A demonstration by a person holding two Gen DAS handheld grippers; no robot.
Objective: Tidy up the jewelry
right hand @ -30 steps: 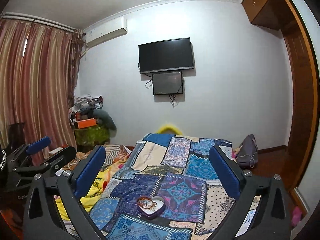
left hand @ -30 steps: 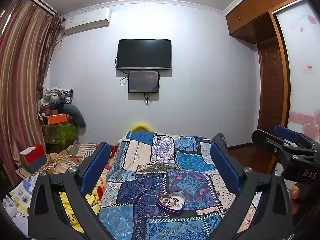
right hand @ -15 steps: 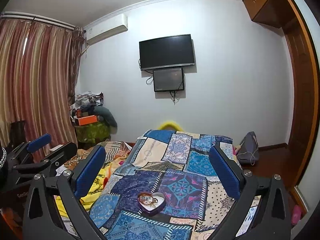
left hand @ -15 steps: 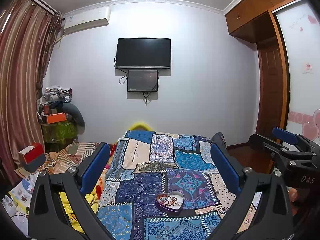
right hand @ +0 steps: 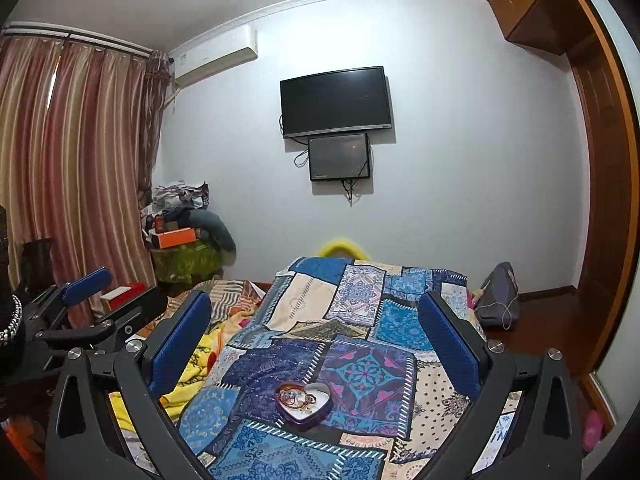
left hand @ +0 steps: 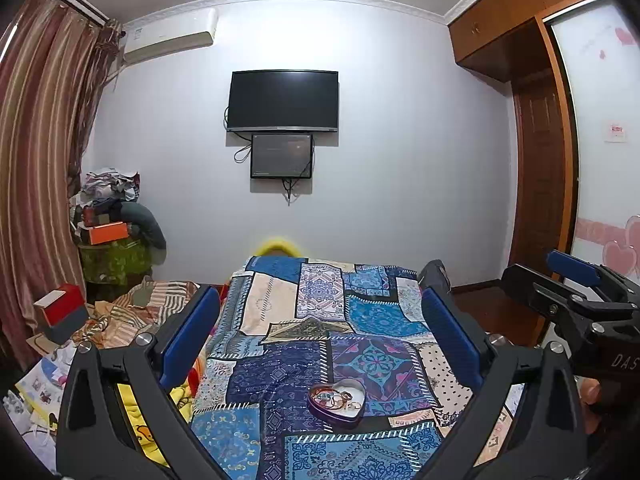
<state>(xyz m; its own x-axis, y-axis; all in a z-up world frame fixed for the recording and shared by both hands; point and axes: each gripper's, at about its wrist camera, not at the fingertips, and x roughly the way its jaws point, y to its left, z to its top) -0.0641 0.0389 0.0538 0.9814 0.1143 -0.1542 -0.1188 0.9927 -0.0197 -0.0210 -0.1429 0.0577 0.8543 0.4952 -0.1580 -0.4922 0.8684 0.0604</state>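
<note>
A purple heart-shaped tin (left hand: 337,402) with a white inside lies on the patchwork bedspread (left hand: 320,320). It holds tangled jewelry (left hand: 332,396), with orange and gold pieces. It also shows in the right wrist view (right hand: 304,402). My left gripper (left hand: 320,336) is open and empty, held above and behind the tin. My right gripper (right hand: 316,336) is open and empty too, likewise above the tin. Each gripper shows at the other view's edge, the right one (left hand: 576,292) and the left one (right hand: 92,304).
The bed reaches toward a wall with a TV (left hand: 283,101). A yellow blanket (right hand: 192,376) and striped cloth (left hand: 160,300) lie left of the bed. A cluttered stand (left hand: 114,236) and curtains (left hand: 36,160) are at left, a wardrobe (left hand: 540,160) at right. A grey bag (right hand: 498,300) sits by the bed's right side.
Both grippers have risen slightly and tilted down a little, so the heart tin sits higher in both views. Both stay open and empty.
</note>
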